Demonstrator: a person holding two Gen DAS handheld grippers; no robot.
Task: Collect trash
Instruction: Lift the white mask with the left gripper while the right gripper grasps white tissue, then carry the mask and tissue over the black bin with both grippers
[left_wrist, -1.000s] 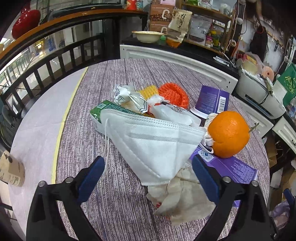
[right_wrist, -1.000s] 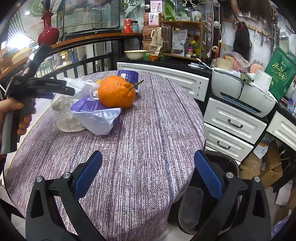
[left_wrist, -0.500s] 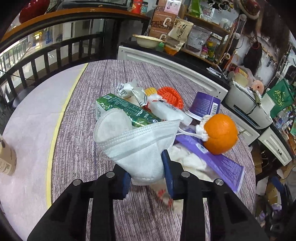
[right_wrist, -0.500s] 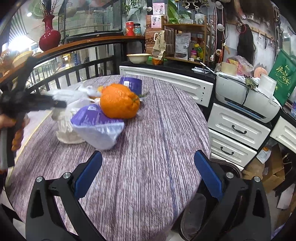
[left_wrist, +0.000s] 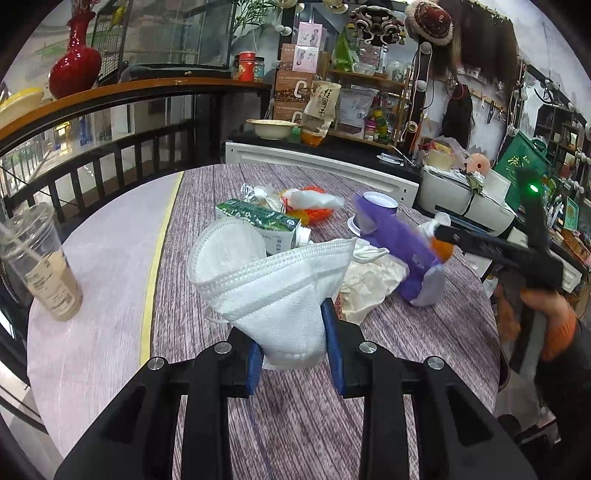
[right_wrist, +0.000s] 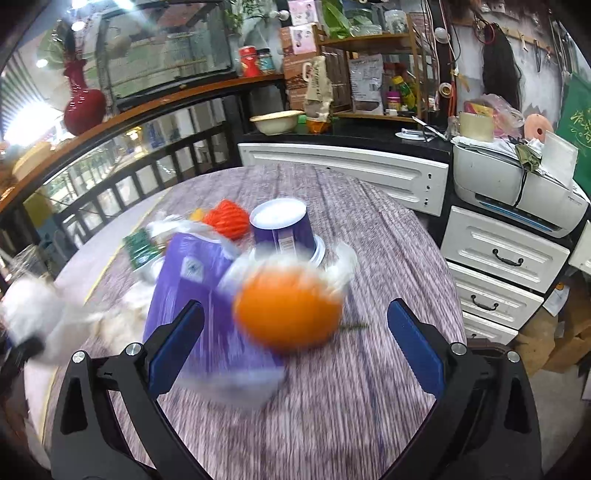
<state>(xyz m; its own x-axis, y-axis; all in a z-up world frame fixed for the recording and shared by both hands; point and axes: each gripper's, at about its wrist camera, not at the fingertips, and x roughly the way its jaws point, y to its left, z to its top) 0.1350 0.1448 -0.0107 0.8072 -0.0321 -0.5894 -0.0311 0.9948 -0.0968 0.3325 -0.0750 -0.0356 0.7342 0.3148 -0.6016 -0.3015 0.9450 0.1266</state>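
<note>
A white face mask (left_wrist: 280, 295) hangs pinched between the blue pads of my left gripper (left_wrist: 291, 328), lifted just above the table (left_wrist: 295, 424). Behind it lies the trash pile: a green carton (left_wrist: 258, 221), crumpled paper (left_wrist: 373, 280), a purple packet (left_wrist: 399, 243), an upturned purple cup (left_wrist: 376, 206) and orange netting (right_wrist: 227, 218). My right gripper (right_wrist: 295, 310) is open, its fingers either side of a blurred orange (right_wrist: 288, 310) that rests against the purple packet (right_wrist: 192, 288). The mask (right_wrist: 29, 314) shows as a white blur at the left edge of the right wrist view.
A clear plastic cup with a milky drink (left_wrist: 40, 266) stands at the table's left edge. White drawers (right_wrist: 498, 258) and a printer (right_wrist: 517, 192) flank the table on the right. A black railing (left_wrist: 110, 158) curves behind it.
My left gripper closed on the mask, raised it off the pile and drew back. My right gripper moved in from the table's bare side until the orange sits between its open fingers.
</note>
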